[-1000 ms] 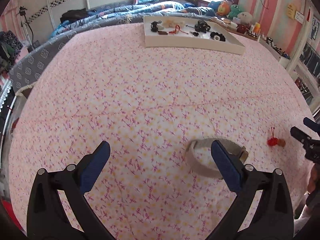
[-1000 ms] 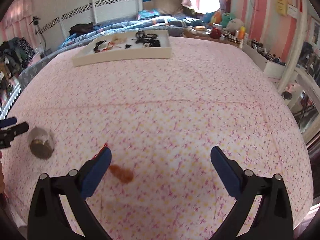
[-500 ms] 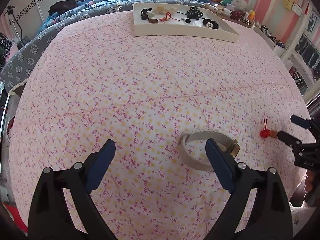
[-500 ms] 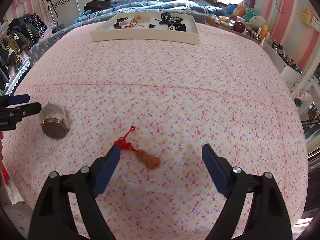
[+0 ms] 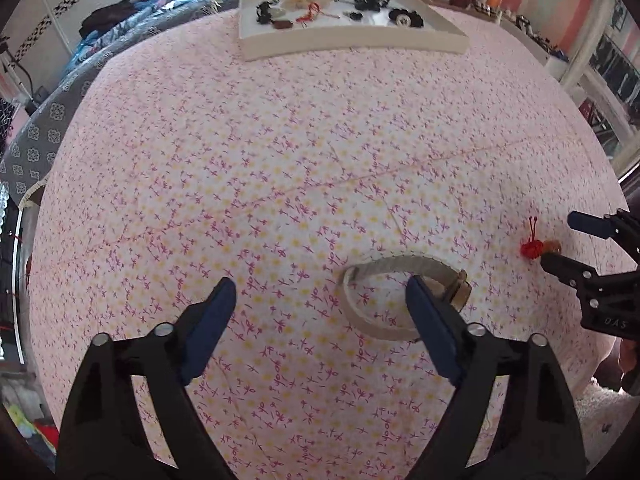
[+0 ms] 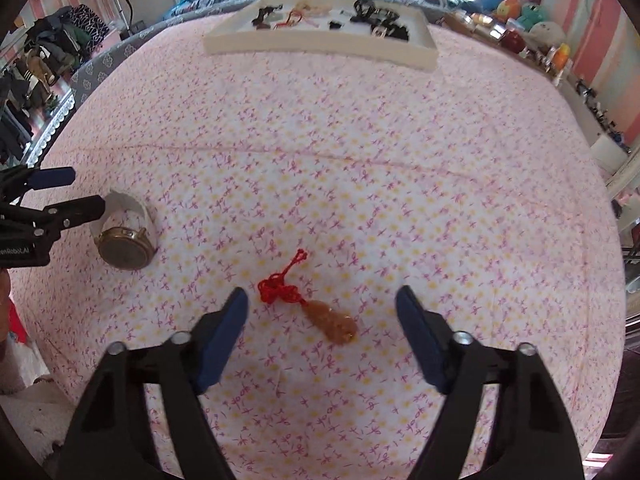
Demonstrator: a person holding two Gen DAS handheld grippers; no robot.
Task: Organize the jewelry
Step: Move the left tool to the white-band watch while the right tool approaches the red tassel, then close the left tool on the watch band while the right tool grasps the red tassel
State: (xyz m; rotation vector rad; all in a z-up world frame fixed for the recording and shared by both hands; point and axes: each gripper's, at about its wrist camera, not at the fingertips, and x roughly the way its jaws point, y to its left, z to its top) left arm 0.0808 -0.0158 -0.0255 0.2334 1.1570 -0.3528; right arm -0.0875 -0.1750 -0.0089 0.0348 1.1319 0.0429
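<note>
The watch (image 5: pixel 404 300) and the red-knotted pendant (image 6: pixel 320 308) lie on the pink bedspread (image 5: pixel 280 160), well short of the white tray (image 5: pixel 348 40). I've brought my left gripper (image 5: pixel 320 308) over the watch since a second ago, its right finger now inside the band. My right gripper (image 6: pixel 322 316) now frames the pendant; both jaws are closing, touching nothing yet.

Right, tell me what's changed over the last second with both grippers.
Both grippers came in over their targets, jaws closing. The left gripper now has its right finger inside the watch strap loop; the right gripper straddles the red-knotted pendant, which earlier lay beside its left finger. Nothing is gripped yet. Watch, pendant and the tray of jewelry have not moved on the bedspread.
</note>
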